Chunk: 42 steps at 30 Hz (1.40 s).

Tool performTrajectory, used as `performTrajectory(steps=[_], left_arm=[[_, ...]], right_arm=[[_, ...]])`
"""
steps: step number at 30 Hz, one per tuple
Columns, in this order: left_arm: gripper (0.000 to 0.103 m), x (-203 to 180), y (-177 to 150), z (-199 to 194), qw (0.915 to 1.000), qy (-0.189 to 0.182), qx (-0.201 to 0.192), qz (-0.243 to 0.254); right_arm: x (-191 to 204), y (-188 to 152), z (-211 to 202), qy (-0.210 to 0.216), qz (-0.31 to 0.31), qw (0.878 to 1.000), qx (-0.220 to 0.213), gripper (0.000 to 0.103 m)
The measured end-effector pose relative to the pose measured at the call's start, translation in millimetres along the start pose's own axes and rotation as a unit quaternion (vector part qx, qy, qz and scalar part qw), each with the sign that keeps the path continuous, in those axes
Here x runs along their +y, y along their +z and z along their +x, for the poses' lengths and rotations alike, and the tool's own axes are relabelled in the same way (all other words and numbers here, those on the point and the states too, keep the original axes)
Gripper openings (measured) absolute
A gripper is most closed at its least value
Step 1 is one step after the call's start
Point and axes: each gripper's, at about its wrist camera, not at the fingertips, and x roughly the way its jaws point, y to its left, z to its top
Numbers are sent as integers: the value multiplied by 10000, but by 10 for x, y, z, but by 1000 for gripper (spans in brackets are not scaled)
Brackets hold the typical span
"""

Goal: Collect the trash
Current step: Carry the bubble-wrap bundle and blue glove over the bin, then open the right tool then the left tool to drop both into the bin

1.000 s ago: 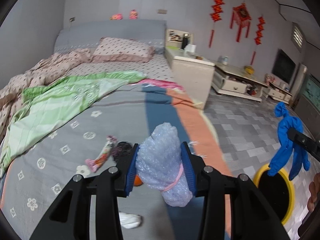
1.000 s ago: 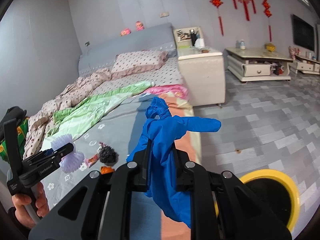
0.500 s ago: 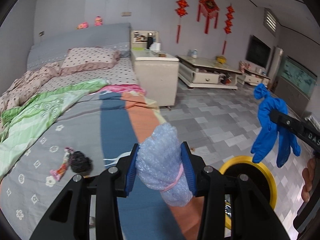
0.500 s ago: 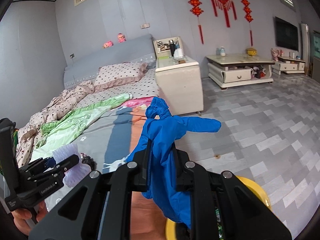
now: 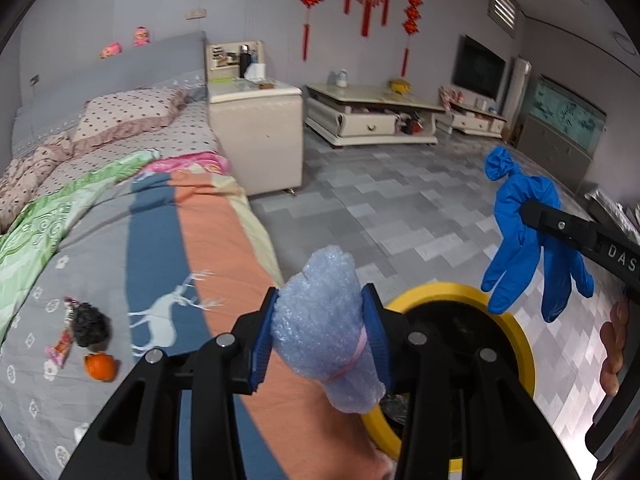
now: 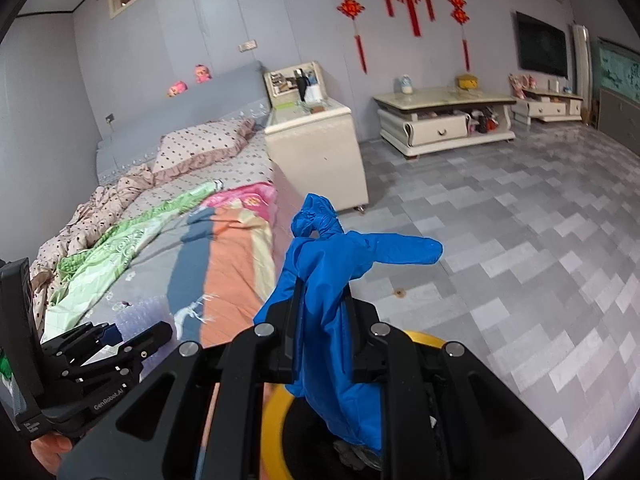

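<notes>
Both grippers (image 5: 320, 330) (image 6: 320, 336) swung from bed to yellow bin (image 5: 516, 332).

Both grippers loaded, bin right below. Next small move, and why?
Probably open the right gripper first. It is shut on the crumpled blue rubber glove, whose fingers hang over the mouth of the yellow-rimmed black trash bin. The left gripper, clamping the bubble-wrap bundle tied with a pink band, sits nearer the bin's edge and may need a nudge further over.

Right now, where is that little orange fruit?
In the left wrist view, the orange lies low on the left, on the grey bedspread, just below a dark fuzzy clump and a snack wrapper.
</notes>
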Motion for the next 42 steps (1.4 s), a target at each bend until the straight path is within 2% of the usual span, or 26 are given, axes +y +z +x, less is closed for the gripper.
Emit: performTrajectory(steps=[6,14,22,26,28,34,42], left_arm=[[41,-335,-154,328,9992,-209,255,227],[41,-581,-352,683,9967,-447,586,325],[46,-719,-514,813,9941,-657,740,453],[52,-723,-507,799,9940,-690,706,478],[60,-717,-509,779,9942,-685,689,459],[70,-672,-534,711,9949,-644,662,415],[82,-453,-538,591,9969,-425,587,301]], right_arm=[[-330,-202,153,-99,164,9994,279,15],[-739,-506,444,-227,485,9964,655,15],[-934,-662,583,-321,657,9941,797,15],[-957,-654,562,-373,656,9943,758,20],[-951,-647,554,-411,657,9941,761,22],[-973,-664,493,-520,748,9931,741,29],[-937,-673,385,-569,833,9925,685,48]])
